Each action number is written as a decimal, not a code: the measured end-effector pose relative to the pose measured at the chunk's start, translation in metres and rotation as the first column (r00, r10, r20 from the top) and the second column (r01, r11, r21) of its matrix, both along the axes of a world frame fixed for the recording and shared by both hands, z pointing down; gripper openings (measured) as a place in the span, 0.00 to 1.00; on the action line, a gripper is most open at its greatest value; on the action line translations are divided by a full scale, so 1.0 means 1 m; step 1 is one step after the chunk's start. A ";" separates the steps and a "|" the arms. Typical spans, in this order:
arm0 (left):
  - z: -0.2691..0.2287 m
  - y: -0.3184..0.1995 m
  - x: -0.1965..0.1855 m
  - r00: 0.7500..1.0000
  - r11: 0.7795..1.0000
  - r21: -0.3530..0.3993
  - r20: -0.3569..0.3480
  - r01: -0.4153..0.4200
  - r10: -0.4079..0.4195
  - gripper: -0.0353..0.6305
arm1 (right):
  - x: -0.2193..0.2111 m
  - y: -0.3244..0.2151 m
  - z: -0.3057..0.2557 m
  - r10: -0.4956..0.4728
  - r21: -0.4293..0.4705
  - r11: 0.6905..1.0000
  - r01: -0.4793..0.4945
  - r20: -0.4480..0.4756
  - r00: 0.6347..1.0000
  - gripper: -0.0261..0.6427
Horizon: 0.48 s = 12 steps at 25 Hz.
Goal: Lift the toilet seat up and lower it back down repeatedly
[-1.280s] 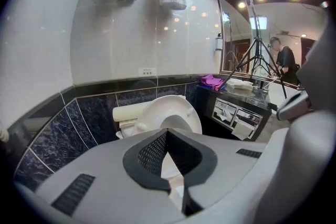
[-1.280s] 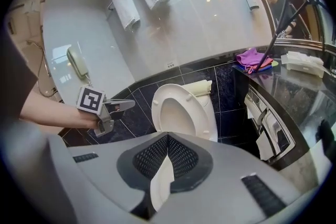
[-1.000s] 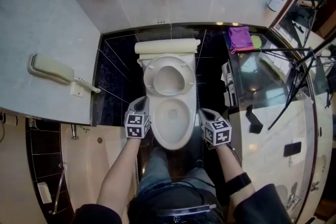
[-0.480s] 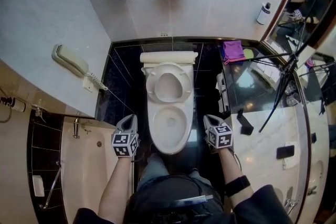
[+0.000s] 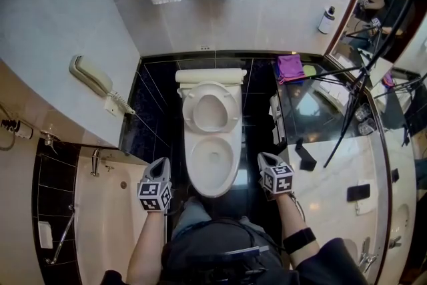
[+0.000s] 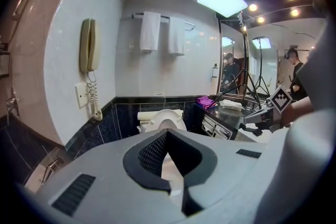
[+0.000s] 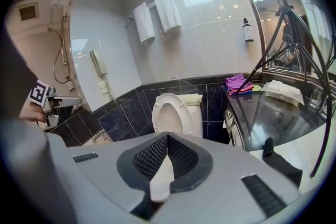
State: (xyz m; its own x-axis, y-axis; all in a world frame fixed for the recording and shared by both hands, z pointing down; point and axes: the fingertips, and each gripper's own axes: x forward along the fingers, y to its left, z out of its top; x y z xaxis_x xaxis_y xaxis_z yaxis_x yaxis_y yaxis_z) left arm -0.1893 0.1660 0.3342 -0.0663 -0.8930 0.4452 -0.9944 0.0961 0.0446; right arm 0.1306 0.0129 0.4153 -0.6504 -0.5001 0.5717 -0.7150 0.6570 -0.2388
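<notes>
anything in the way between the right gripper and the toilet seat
Nothing visible: the right gripper, fingers shut and empty, hangs beside the bowl, with open space up to the raised toilet seat.

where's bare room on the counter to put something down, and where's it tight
Free: the pale counter between the black object and the dark flat item; also the glossy dark stretch in front of the purple cloth. Crowded: the back corner round the cloth, and under the tripod legs.

We find narrow floor (image 5: 255,137) on both sides of the toilet (image 5: 212,143), hemmed by the bathtub (image 5: 113,223) left and the counter (image 5: 327,177) right.
</notes>
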 end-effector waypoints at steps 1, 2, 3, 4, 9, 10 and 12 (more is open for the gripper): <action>0.000 0.000 0.001 1.000 1.000 0.003 0.000 -0.001 0.001 0.05 | 0.001 0.001 0.001 0.000 -0.002 1.000 0.000 -0.001 1.000 0.06; -0.001 0.000 0.002 1.000 1.000 0.007 0.001 0.001 -0.001 0.05 | 0.002 0.001 0.002 0.000 -0.004 1.000 0.000 -0.001 1.000 0.06; -0.001 0.000 0.002 1.000 1.000 0.011 0.002 0.003 -0.003 0.05 | 0.002 0.002 0.003 -0.001 -0.006 1.000 0.000 -0.002 1.000 0.06; -0.001 -0.001 0.001 1.000 1.000 0.014 0.004 0.005 -0.005 0.05 | 0.001 0.002 0.003 -0.001 -0.008 1.000 0.001 -0.002 1.000 0.06; -0.001 -0.010 0.001 1.000 1.000 0.011 0.011 -0.003 0.003 0.05 | -0.005 -0.002 0.001 -0.006 -0.004 1.000 0.006 -0.003 1.000 0.06; 0.000 -0.014 0.001 1.000 1.000 0.008 0.010 -0.007 0.007 0.05 | -0.008 -0.004 0.000 -0.013 0.003 1.000 0.013 -0.010 1.000 0.06; 0.003 -0.023 0.001 1.000 1.000 0.000 0.010 -0.019 0.019 0.05 | -0.015 -0.010 -0.002 -0.039 0.029 0.999 0.040 -0.037 0.999 0.06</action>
State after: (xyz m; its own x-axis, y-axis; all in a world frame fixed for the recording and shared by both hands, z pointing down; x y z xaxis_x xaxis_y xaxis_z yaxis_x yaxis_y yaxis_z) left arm -0.1886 0.1435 0.3373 -0.0540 -0.8940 0.4448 -0.9964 0.0775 0.0349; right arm 0.1158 0.0025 0.4137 -0.6491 -0.4918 0.5804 -0.6962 0.6915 -0.1927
